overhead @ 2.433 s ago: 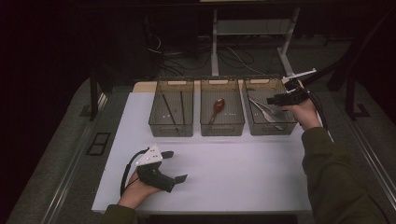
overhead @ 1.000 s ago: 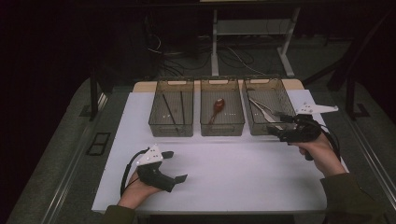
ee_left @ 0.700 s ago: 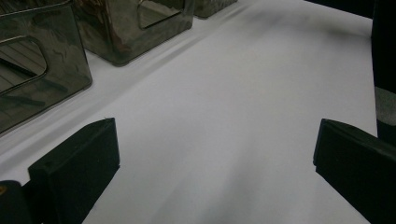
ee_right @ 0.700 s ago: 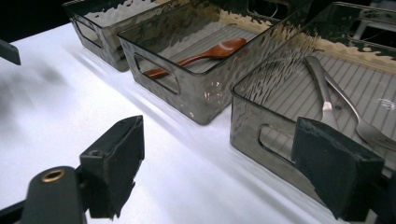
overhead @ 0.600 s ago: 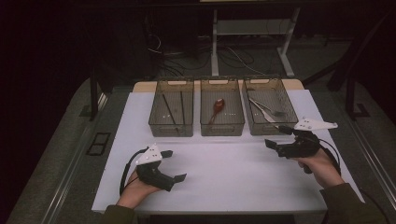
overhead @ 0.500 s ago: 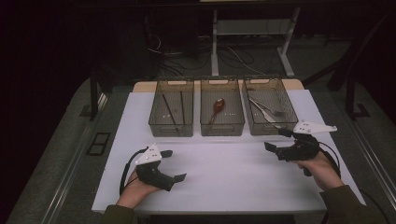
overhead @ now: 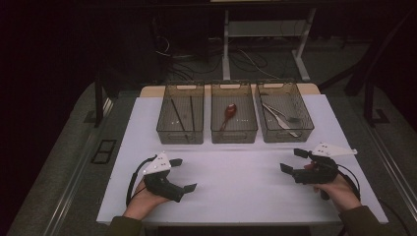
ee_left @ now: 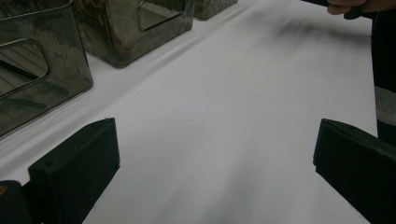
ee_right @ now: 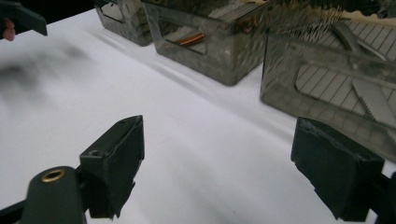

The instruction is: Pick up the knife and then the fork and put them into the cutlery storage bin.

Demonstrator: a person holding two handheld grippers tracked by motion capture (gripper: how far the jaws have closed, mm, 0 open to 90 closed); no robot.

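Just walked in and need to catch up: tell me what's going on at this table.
A person holds the left gripper and the right gripper low over the white table, both open and empty. Beyond them stand three clear bins: the left bin holds chopsticks, the middle bin a spoon, the right bin metal cutlery. Nothing is gripped.

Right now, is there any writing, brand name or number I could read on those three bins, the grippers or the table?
None: no readable text stands on the three clear bins, the white table, the left gripper or the right gripper.
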